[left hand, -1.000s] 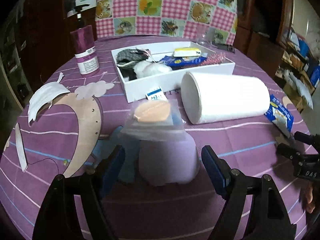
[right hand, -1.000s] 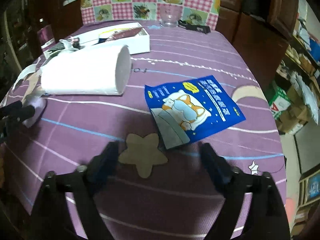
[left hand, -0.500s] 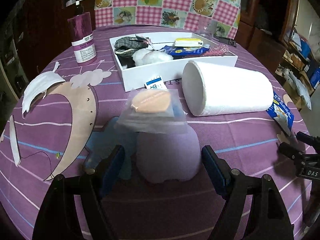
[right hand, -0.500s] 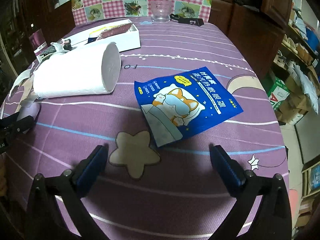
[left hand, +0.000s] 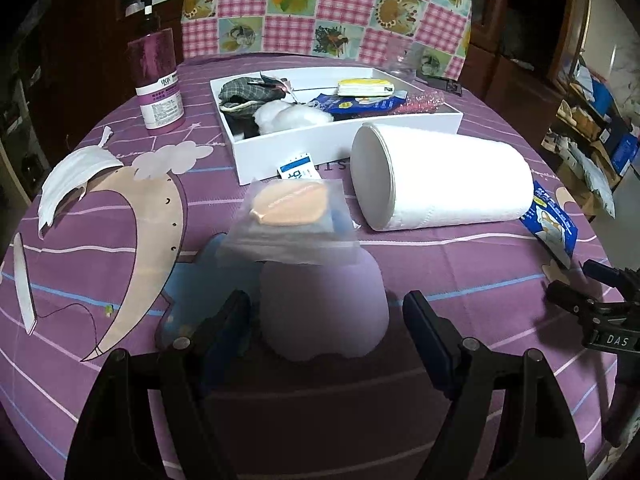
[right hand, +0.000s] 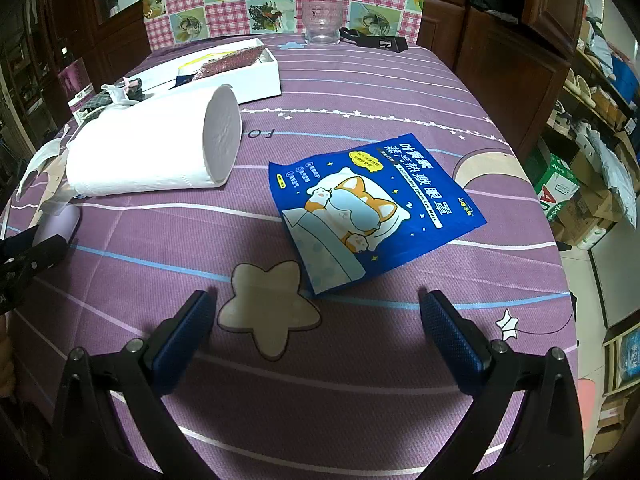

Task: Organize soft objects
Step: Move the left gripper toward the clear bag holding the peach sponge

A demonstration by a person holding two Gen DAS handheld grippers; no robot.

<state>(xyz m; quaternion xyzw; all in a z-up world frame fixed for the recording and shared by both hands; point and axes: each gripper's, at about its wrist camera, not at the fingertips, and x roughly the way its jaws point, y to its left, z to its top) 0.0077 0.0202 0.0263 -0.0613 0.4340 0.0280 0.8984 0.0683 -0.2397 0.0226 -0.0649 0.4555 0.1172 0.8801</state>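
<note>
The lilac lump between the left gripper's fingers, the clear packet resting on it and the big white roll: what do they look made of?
Lilac lump: looks like matte foam or sponge, rounded with no shine; can't confirm. Clear packet: thin glossy plastic film, see-through, holding a peach pad that is probably a makeup sponge. White roll: soft tissue paper, with a faint embossed seam and a flat wound end.

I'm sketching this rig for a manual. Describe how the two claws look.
Both match: black angular arms with silver screws at the joints, ending in blue textured pads. The left claw and right claw show no cables. The right one, seen from the left camera, carries white "DAS" lettering.
</note>
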